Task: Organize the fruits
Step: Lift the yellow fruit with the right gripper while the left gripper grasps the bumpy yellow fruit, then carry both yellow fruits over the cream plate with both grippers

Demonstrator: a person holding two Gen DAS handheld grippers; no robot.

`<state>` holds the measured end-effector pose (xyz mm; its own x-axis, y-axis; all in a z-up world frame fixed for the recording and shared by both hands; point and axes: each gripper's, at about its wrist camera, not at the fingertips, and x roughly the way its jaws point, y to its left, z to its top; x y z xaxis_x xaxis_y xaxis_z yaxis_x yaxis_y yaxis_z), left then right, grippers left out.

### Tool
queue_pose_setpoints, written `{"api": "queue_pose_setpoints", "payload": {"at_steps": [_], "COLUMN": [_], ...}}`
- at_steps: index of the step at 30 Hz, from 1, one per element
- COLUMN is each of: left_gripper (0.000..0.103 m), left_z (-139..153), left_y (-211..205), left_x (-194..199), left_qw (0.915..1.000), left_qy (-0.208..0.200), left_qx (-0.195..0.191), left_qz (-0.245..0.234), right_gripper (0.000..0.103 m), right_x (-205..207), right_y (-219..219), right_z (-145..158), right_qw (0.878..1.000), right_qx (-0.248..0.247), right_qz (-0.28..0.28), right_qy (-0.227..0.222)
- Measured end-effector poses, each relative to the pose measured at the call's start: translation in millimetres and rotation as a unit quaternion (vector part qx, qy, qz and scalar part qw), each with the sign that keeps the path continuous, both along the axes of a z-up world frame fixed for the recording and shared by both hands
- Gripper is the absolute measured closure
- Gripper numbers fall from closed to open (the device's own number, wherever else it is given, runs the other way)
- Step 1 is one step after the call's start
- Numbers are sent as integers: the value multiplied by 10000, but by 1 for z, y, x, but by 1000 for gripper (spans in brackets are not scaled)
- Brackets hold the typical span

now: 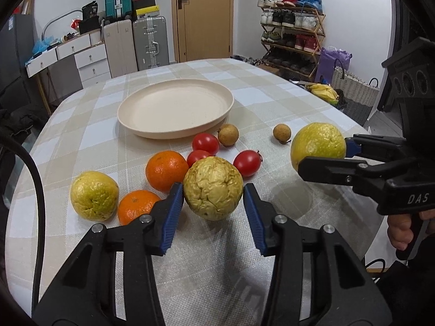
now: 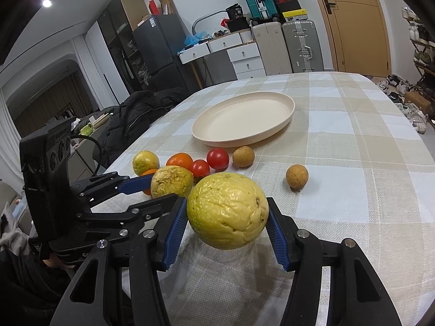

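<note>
A wrinkled pale-yellow fruit (image 1: 213, 188) sits between the blue pads of the left tool (image 1: 213, 212), both pads pressed to its sides, so this tool is clenched on it; the fruit looks raised a little off the checked worktop (image 1: 272, 92), with its shadow below. A second, greener yellow fruit (image 2: 227, 210) is gripped the same way in the right tool (image 2: 227, 228), its pads tight against both flanks, and it too hangs above the cloth over its own shadow. From the left wrist view the right tool (image 1: 323, 154) comes in from the right side with that fruit at its tip.

Just beyond the left tool's fruit lie three cherry tomatoes (image 1: 205, 143), close together, with an orange (image 1: 166, 170) touching or nearly touching them on the left. A smaller orange (image 1: 137, 206) rests just left of the left tool's left finger, and a third yellow wrinkled fruit (image 1: 94, 195) lies beside it, farther left. Ahead of the tomatoes is a brown longan (image 1: 228, 135); a second longan (image 1: 282, 133) lies apart, between the two tools and further out.

Past all the fruit stands a cream plate (image 1: 152, 130), holding nothing, well ahead of both tools.

Beyond the worktop are suitcases (image 1: 149, 43), a wooden door (image 1: 204, 16) and a shoe rack (image 1: 293, 32).
</note>
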<state>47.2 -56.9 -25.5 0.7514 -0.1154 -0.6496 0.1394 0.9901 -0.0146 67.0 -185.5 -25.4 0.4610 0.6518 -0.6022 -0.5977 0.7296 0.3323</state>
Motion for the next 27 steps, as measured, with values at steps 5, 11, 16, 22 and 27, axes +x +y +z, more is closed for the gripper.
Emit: {"api": "queue_pose_setpoints", "payload": {"at_steps": [5,11,16,22,27], "left_gripper": [61,61,61,61,61], "left_z": [10,26,37,49,58], "left_y": [6,16,23,34,41], "left_x": [-8,-15,-20,-16,-10], "left_qw": [9998,9987,9978,9967,9956], "left_qy": [-197,-442,-593,-701,-785], "left_qx": [-82,-189,-205,-261,-326], "left_qz": [45,143,201,329,389], "right_gripper": [46,46,46,46,46], "right_x": [1,0,3,14,27], "right_y": [-1,-1,2,8,12], "right_z": [1,5,12,22,28], "right_qw": [10000,9999,9998,9996,9996], "right_qx": [-1,-19,-58,-49,41], "right_qz": [-11,-72,-89,-104,-148], "right_qy": [-40,-113,-192,-269,-247]}}
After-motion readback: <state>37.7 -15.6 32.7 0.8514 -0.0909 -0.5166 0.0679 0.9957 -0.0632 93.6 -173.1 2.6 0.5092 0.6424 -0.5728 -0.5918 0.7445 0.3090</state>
